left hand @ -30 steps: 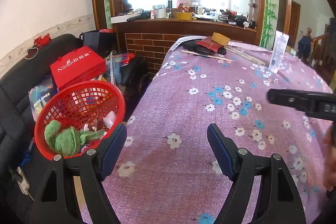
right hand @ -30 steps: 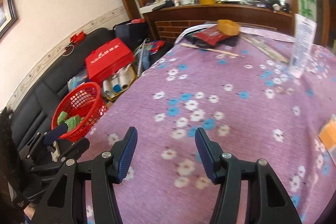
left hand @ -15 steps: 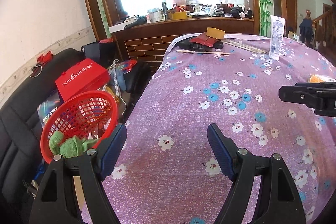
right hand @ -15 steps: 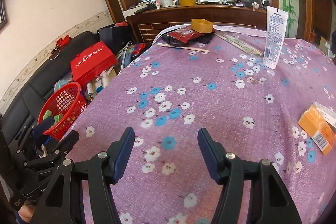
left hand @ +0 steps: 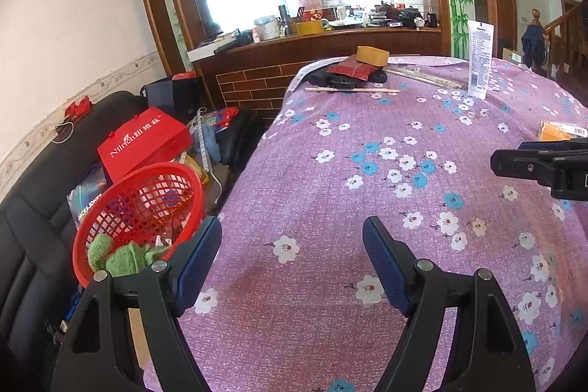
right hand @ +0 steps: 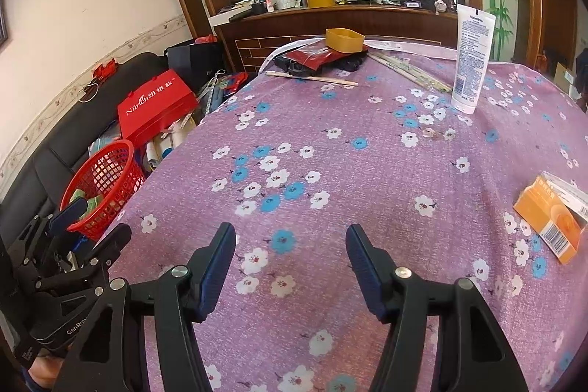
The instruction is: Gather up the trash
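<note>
While both grippers hover with jaws spread and empty, left [left hand: 292, 256], right [right hand: 290, 263], the table [right hand: 367, 142] in purple floral cloth fills the view. Red mesh basket [right hand: 106, 179] sits off its left edge, green cloth [left hand: 117, 254] inside. Orange carton [right hand: 551, 215] lies flat near the right edge, long axis running diagonally toward the near-right. White tube [right hand: 472, 57] stands upright, well beyond.

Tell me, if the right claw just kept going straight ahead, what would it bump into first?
Probably nothing soon: the right claw is open over bare flowered tablecloth. Far ahead lies the chopstick; depth is hard to judge.
</note>
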Motion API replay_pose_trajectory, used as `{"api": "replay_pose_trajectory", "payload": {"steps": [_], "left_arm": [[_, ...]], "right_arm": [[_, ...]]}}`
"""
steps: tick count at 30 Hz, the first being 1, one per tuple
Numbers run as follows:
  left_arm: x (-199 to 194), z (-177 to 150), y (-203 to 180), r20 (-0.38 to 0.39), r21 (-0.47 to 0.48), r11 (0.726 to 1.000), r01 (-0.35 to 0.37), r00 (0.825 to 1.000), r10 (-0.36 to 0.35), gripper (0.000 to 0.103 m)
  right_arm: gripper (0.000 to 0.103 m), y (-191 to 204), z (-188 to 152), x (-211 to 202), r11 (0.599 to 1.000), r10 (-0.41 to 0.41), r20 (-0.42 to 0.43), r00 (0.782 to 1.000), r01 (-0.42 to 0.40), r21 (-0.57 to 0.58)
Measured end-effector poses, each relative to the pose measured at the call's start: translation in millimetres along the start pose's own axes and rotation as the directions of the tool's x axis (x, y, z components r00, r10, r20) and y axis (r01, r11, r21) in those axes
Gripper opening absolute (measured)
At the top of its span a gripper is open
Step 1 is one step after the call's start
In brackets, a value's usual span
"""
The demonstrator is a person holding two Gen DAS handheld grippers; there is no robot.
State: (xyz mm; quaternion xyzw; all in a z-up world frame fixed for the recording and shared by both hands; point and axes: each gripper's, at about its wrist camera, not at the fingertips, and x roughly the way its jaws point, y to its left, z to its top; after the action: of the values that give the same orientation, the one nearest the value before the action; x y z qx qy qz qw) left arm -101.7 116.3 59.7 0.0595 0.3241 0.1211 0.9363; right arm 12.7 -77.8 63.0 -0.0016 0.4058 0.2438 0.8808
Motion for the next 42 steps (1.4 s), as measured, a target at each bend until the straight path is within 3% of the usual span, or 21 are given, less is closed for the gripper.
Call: {"api": "replay_pose_trajectory", "payload": {"steps": [5,11,14,17,22,25,29,35,42], "left_arm": [[0.3,-0.4,2.0,-0.021,-0.035,0.998,0.06,0.998,-0.061,0.078],[-28.5,-5.6,26.5,0.022,-0.111,0.993,0.035,0.999,-0.033,0.082],[-56.3,-13.5,47.5,0.063,-0.172,0.985,0.003,0.998,0.008,0.094],[-80.0,-23.7,63.8,0.077,-0.213,0.975,-0.066,0.994,0.084,0.1],[-105.8,-40.0,83.1,0.071,-0.249,0.956,-0.152,0.982,0.175,0.101],[-115.7,-47.3,89.2,0.075,-0.247,0.936,-0.252,0.958,0.278,0.103],[-124.3,-49.1,93.9,0.081,-0.229,0.915,-0.333,0.93,0.358,0.103],[-142.9,-53.6,104.7,0.088,-0.26,0.9,-0.349,0.92,0.382,0.103],[-152.5,-65.6,104.8,0.096,-0.243,0.906,-0.346,0.921,0.378,0.103]], "right_arm": [[0.067,-3.5,-2.0,1.6,1.0,-0.014,-0.013,1.0,0.014,0.007],[0.069,13.4,-10.2,-12.9,0.998,-0.055,0.03,0.998,0.056,-0.017],[0.078,33.7,-22.0,-31.0,0.997,-0.058,0.089,0.994,0.062,-0.05],[0.083,57.4,-37.2,-47.5,0.995,-0.04,0.134,0.99,0.052,-0.089],[0.088,88.7,-54.0,-61.2,0.987,-0.002,0.161,0.987,0.028,-0.157],[0.091,99.3,-60.3,-65.4,0.983,-0.003,0.172,0.985,0.034,-0.181],[0.091,101.9,-65.6,-71.5,0.984,0.001,0.165,0.986,0.028,-0.175],[0.093,106.1,-73.6,-91.8,0.986,-0.008,0.199,0.98,0.041,-0.16],[0.094,122.5,-88.1,-96.1,0.985,-0.028,0.189,0.982,0.06,-0.164]]}}
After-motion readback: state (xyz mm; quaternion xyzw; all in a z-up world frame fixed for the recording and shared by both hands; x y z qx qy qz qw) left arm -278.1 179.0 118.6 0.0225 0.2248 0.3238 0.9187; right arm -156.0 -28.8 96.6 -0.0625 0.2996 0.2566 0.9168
